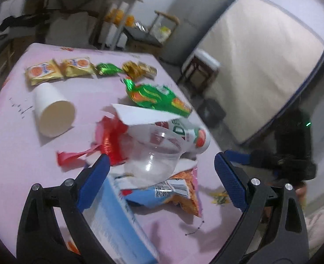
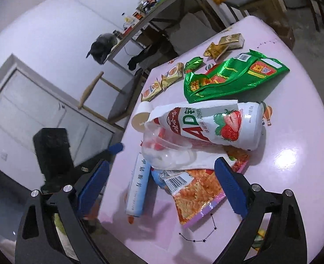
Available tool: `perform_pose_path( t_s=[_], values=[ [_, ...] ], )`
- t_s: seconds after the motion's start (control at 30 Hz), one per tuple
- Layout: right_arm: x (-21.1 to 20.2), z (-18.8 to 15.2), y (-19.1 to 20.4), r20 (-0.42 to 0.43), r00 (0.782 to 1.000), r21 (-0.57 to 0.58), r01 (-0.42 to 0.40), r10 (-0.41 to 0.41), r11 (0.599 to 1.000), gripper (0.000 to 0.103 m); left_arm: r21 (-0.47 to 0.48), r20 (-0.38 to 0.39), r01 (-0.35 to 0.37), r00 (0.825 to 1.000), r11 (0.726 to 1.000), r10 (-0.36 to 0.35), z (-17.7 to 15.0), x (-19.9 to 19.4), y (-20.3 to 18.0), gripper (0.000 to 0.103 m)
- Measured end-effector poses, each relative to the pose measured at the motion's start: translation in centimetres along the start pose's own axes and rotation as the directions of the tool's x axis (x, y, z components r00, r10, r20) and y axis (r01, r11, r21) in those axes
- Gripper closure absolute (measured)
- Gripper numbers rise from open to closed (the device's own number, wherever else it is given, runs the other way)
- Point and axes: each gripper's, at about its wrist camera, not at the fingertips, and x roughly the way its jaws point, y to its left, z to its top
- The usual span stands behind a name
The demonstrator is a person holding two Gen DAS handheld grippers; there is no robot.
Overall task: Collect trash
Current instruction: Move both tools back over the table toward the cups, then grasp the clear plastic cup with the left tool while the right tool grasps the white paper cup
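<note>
From the left wrist view we see our left gripper (image 1: 159, 178) spread wide, its blue fingers (image 1: 91, 182) holding nothing, above a pink table (image 1: 12, 154). At far left a row of small yellow packets (image 1: 44, 72) lies along the table's far side, with a green candy (image 1: 105, 68) and gold wrappers (image 1: 138, 69) beside them. Nearer us a white paper cup (image 1: 53, 111) lies on its side, mouth toward us and to the right. Right of it sits the trash pile: a red wrapper (image 1: 109, 142), a clear cup (image 1: 155, 154) tipped over between our fingers, a bottle (image 1: 190, 135) behind it, and a green bag (image 1: 159, 98) beyond. A blue box (image 1: 118, 222) and an orange bag (image 1: 187, 195) lie under the clear cup. At the right edge, the other gripper shows dark and blurred past the table.

From the right wrist view our right gripper (image 2: 159, 178) is likewise spread, gripping nothing. To the left stands a black bin (image 2: 52, 151) on the floor. On the table (image 2: 294, 176) the box (image 2: 137, 187) lies with its long axis running away from us. The clear cup (image 2: 166, 151) lies on its side just ahead of the fingers, mouth up and left. The bottle (image 2: 208, 124) lies touching it, long axis across the view, base to the right, strawberry label facing us. The green bag (image 2: 232, 77) lies behind, the orange bag (image 2: 199, 195) in front.
</note>
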Motion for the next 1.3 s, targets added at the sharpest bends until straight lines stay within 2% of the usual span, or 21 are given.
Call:
perform_pose_path(
  t_s=[0.13, 0.23, 0.27, 0.3, 0.43, 0.5, 0.63, 0.8, 1.0, 1.1, 1.17, 1.23, 1.27, 1.3],
  values=[
    [-0.2, -0.5, -0.6, 0.001, 1.0, 0.027, 0.005, -0.005, 1.0, 0.009, 0.043, -0.119, -0.013, 0.993, 0.999, 0.018, 1.4, 3.8, -0.2, 0.012],
    [-0.1, -0.6, -1.3, -0.011, 1.0, 0.052, -0.002, 0.002, 0.999, 0.009, 0.095, -0.196, -0.072, 0.977, 0.993, 0.089, 1.7, 6.1, -0.4, 0.014],
    [-0.1, -0.7, -1.5, -0.012, 1.0, 0.056, -0.003, 0.003, 0.998, 0.009, 0.111, -0.21, -0.082, 0.972, 0.99, 0.104, 1.7, 6.8, -0.3, 0.022],
    [-0.3, -0.7, -1.6, -0.013, 1.0, 0.059, -0.003, 0.004, 0.998, 0.009, 0.124, -0.225, -0.099, 0.966, 0.987, 0.125, 1.7, 7.2, -0.3, 0.025],
    [-0.5, -0.7, -1.9, -0.014, 1.0, 0.063, -0.011, 0.012, 0.998, 0.009, 0.143, -0.254, -0.096, 0.958, 0.985, 0.13, 1.3, 7.8, -0.5, 0.033],
    [-0.7, -0.6, -1.9, -0.013, 1.0, 0.064, -0.016, 0.017, 0.998, 0.009, 0.152, -0.249, -0.11, 0.957, 0.982, 0.146, 1.1, 7.6, -0.7, 0.033],
    [-1.3, -0.3, -1.8, -0.003, 1.0, 0.055, -0.021, 0.021, 0.998, 0.009, 0.169, -0.22, -0.133, 0.961, 0.977, 0.169, 0.9, 6.6, -1.3, 0.034],
    [-2.3, 1.0, -1.4, 0.008, 0.999, 0.054, -0.046, 0.046, 0.997, 0.012, 0.107, -0.185, -0.101, 0.975, 0.989, 0.12, 0.9, 4.2, -0.7, 0.034],
    [-1.6, 5.3, 2.3, -0.018, 0.994, -0.013, -0.111, 0.111, 0.994, 0.014, -0.014, -0.037, -0.04, 0.999, 0.999, 0.039, 0.3, -1.8, 1.2, 0.034],
    [1.2, 8.5, 5.2, -0.08, 0.988, -0.053, -0.137, 0.133, 0.989, 0.014, -0.105, 0.072, -0.009, 0.997, 0.994, 0.017, -0.4, -5.3, 3.1, 0.034],
    [4.4, 10.7, 6.9, -0.159, 0.976, -0.06, -0.159, 0.148, 0.985, 0.014, -0.153, 0.124, -0.003, 0.992, 0.988, 0.022, -0.9, -7.0, 4.4, 0.034],
    [8.3, 12.3, 8.2, -0.247, 0.961, -0.048, -0.137, 0.121, 0.989, 0.014, -0.209, 0.176, -0.03, 0.982, 0.977, 0.068, -1.8, -8.8, 6.1, 0.034],
    [10.8, 13.1, 8.8, -0.304, 0.947, -0.052, -0.129, 0.107, 0.99, 0.014, -0.227, 0.186, -0.046, 0.978, 0.973, 0.09, -2.0, -9.2, 6.8, 0.034],
    [13.1, 13.7, 9.3, -0.337, 0.939, -0.052, -0.093, 0.07, 0.994, 0.014, -0.254, 0.195, -0.072, 0.973, 0.965, 0.123, -2.4, -9.7, 7.7, 0.034]
  ],
)
